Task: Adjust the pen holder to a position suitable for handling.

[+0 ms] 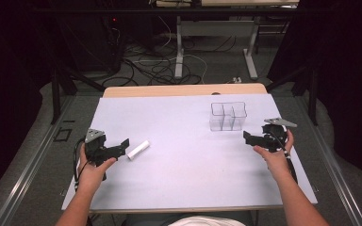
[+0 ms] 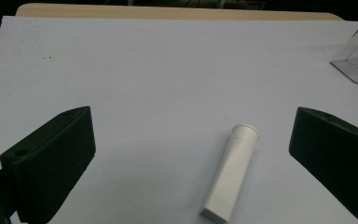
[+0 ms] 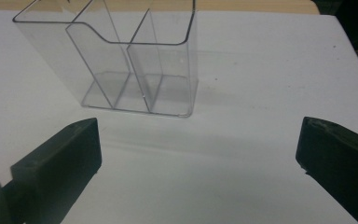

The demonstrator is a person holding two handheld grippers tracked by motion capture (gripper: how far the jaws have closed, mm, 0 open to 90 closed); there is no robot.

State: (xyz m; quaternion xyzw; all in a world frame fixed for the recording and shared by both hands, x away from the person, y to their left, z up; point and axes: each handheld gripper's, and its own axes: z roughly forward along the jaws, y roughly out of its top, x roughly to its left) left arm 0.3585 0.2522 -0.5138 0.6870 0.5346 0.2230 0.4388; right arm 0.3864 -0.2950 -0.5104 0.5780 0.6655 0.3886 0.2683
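Scene: a person stands at a worktop [image 1: 184, 183] covered by a white sheet, a claw tool in each hand, both forearms coming in from the near edge.
Left claw [image 1: 122, 145]: held low over the near left part of the worktop, pointing toward the middle. Its jaws stand wide apart, released, with nothing gripped.
White tube [image 1: 138, 149]: a short white tube lying flat on the sheet, just beyond the left claw's tips. In the left gripper view the white tube [image 2: 231, 179] lies between the two spread jaws, closer to the right-hand one, touching neither; its round capped end points away and its flat crimped end points back toward the camera.
Right claw [image 1: 248, 138]: held over the right side of the worktop, pointing toward the middle. Its jaws are also spread wide, released and holding nothing.
Clear organiser [image 1: 227, 116]: a see-through plastic box with inner dividers making several compartments, upright on the far right part of the sheet. In the right gripper view the clear organiser [image 3: 121, 60] stands just ahead of the open jaws, apart from them.
Spacing: the tube and the organiser are well apart, on opposite sides of the worktop.
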